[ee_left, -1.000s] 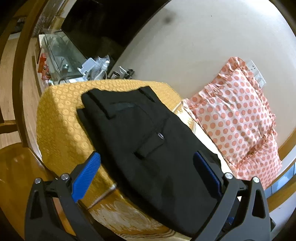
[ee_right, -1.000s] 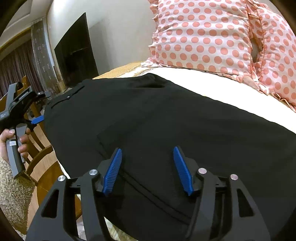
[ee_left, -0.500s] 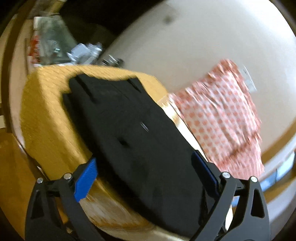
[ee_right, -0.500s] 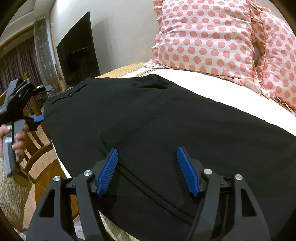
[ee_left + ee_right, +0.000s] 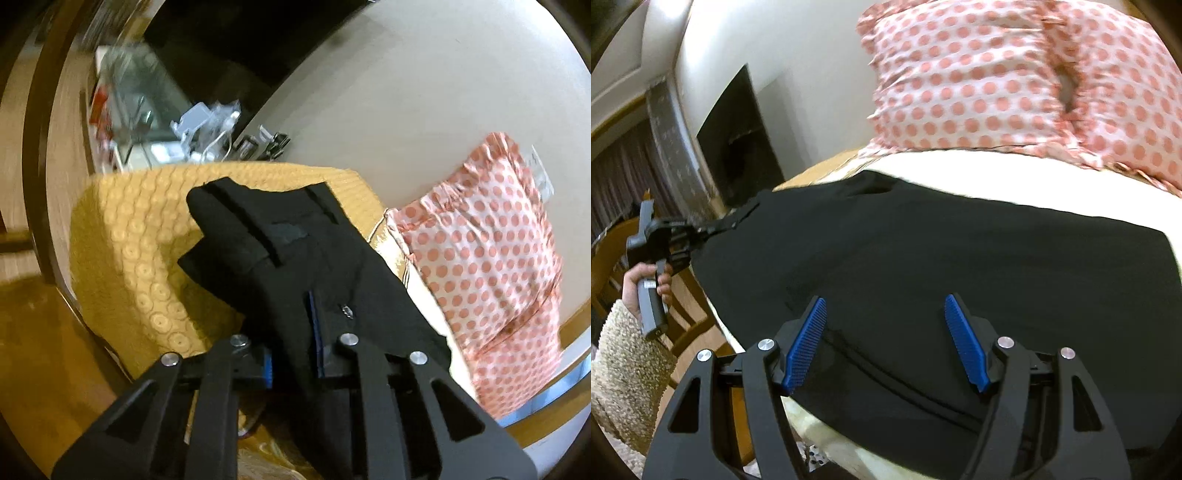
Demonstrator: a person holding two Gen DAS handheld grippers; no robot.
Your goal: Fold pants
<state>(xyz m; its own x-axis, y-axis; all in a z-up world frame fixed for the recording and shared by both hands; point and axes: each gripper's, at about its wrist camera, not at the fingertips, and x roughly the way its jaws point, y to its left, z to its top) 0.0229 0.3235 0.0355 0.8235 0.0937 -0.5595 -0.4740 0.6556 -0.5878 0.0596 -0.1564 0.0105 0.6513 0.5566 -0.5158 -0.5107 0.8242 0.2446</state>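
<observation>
Black pants (image 5: 306, 258) lie on the bed, waistband toward the yellow blanket (image 5: 129, 229). My left gripper (image 5: 295, 343) is shut on the near edge of the pants beside the back pocket, and the cloth bunches up between its blue pads. In the right wrist view the pants (image 5: 960, 251) spread flat across the white sheet (image 5: 960, 170). My right gripper (image 5: 886, 339) is open and hovers just above the pants' near edge. The left gripper (image 5: 698, 236) shows at the far left, pinching the waistband end.
Pink polka-dot pillows (image 5: 997, 81) lean against the wall behind the pants, also in the left wrist view (image 5: 487, 258). A dark TV (image 5: 735, 140) and a cluttered glass stand (image 5: 155, 122) are beyond the bed. A wooden chair (image 5: 683, 325) stands at the bed's left side.
My left gripper moved in and closed on the pants' edge, lifting and bunching the cloth. My right gripper stayed open and shifted slightly over the pants.
</observation>
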